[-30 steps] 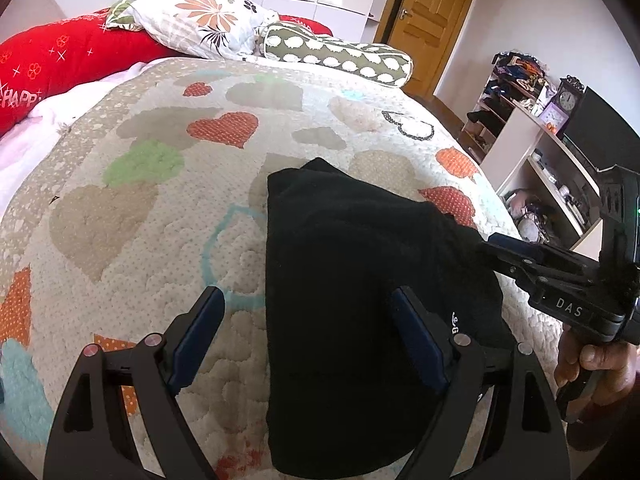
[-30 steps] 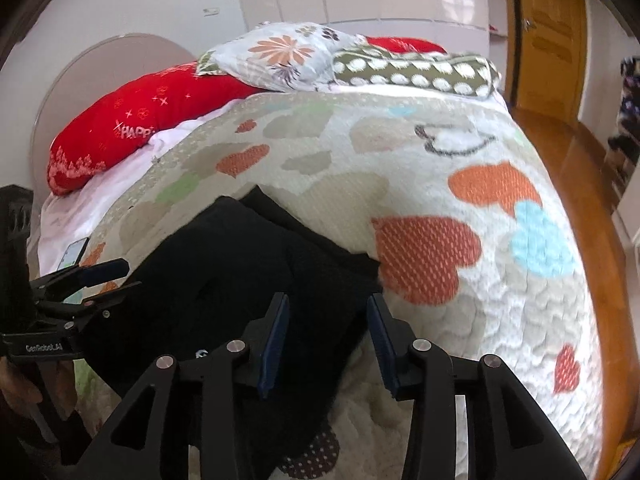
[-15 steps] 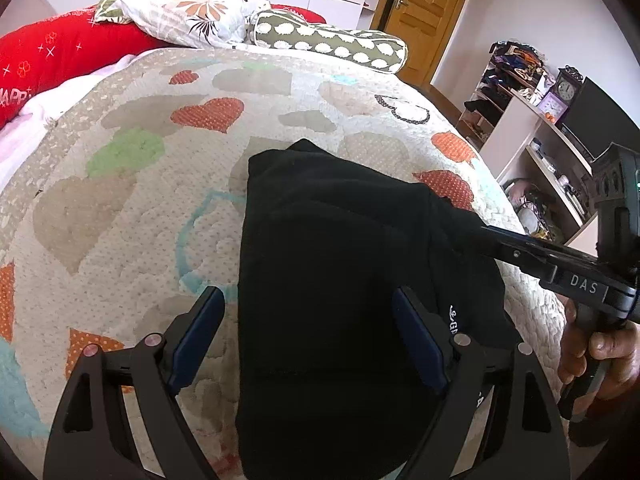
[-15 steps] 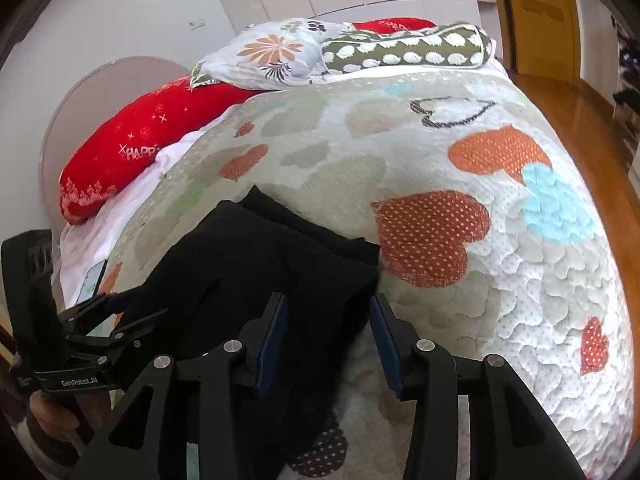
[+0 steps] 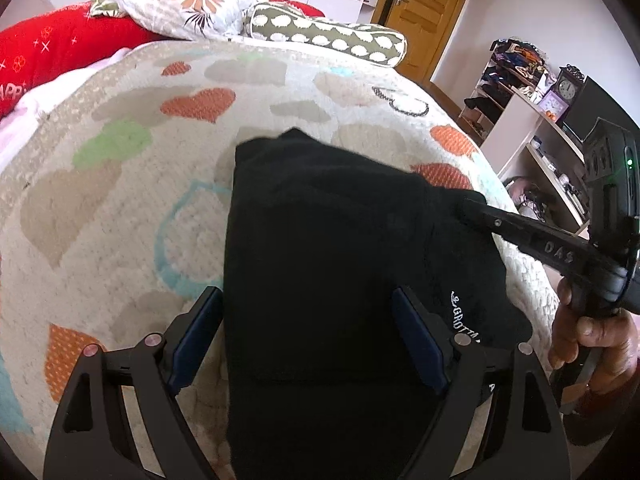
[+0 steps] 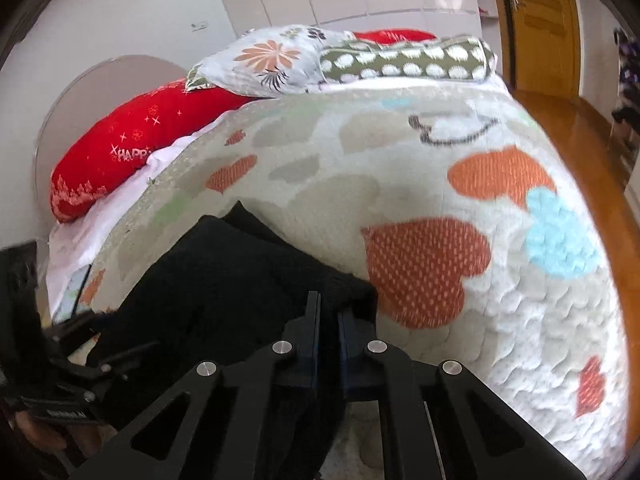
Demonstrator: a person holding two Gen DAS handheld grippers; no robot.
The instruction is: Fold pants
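The black pants (image 5: pixel 328 248) lie folded on the heart-patterned quilt (image 5: pixel 120 200), with small white lettering near their right edge. My left gripper (image 5: pixel 308 332) is open, its fingers straddling the near part of the pants. My right gripper (image 6: pixel 328 316) is shut on the right edge of the pants (image 6: pixel 224 280). It also shows in the left wrist view (image 5: pixel 472 208), coming in from the right at the pants' far right corner. The left gripper shows at the left edge of the right wrist view (image 6: pixel 100 344).
Red, floral and green dotted pillows (image 5: pixel 200 4) lie at the head of the bed. A wooden door (image 5: pixel 428 4) and shelves with a clock (image 5: pixel 552 120) stand to the right. The wooden floor (image 6: pixel 580 140) runs along the bed's right edge.
My right gripper has closed from open onto the pants' right edge. The left gripper stays open over the pants, and the view has shifted slightly.
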